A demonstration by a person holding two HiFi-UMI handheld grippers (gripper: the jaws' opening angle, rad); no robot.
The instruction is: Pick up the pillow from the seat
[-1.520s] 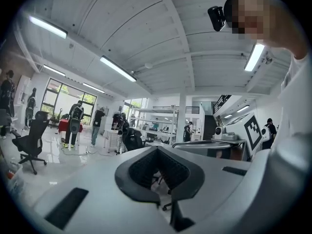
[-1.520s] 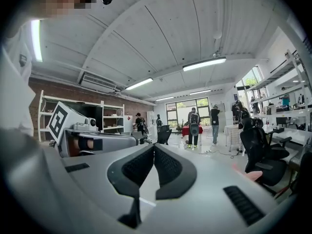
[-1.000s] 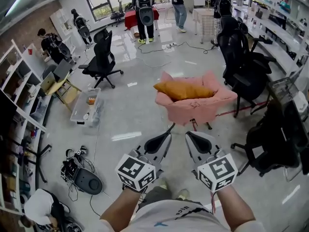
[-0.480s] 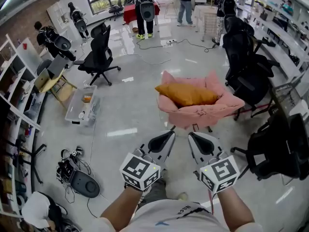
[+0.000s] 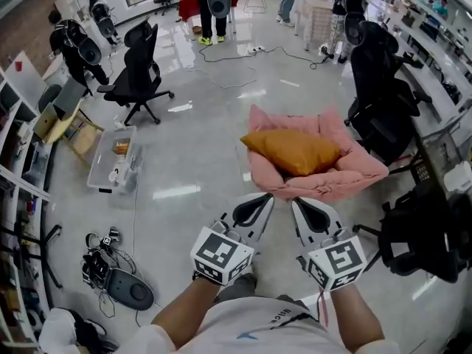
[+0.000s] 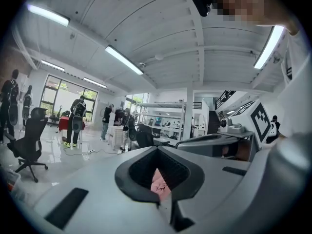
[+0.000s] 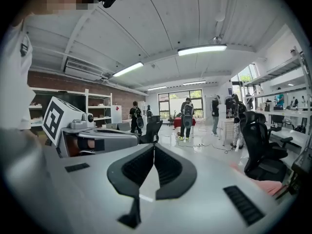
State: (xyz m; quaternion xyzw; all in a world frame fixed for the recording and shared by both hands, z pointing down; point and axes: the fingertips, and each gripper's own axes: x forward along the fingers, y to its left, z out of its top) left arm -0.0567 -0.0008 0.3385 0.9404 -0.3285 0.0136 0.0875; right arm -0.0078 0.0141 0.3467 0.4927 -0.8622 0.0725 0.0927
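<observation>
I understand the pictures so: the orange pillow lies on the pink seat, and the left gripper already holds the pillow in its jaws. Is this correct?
Not fully. The left gripper does not hold the pillow. It is in front of the pink seat, apart from the pillow, with nothing in its jaws. The head view shows this. The orange pillow does lie on the pink seat.

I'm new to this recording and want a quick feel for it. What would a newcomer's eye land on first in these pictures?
The orange pillow lying on the pink seat in the middle of the floor stands out against the grey room. In the foreground the left gripper and right gripper, each with a marker cube, point toward it side by side, short of the seat, jaws closed and empty. Black office chairs stand around the floor.
</observation>
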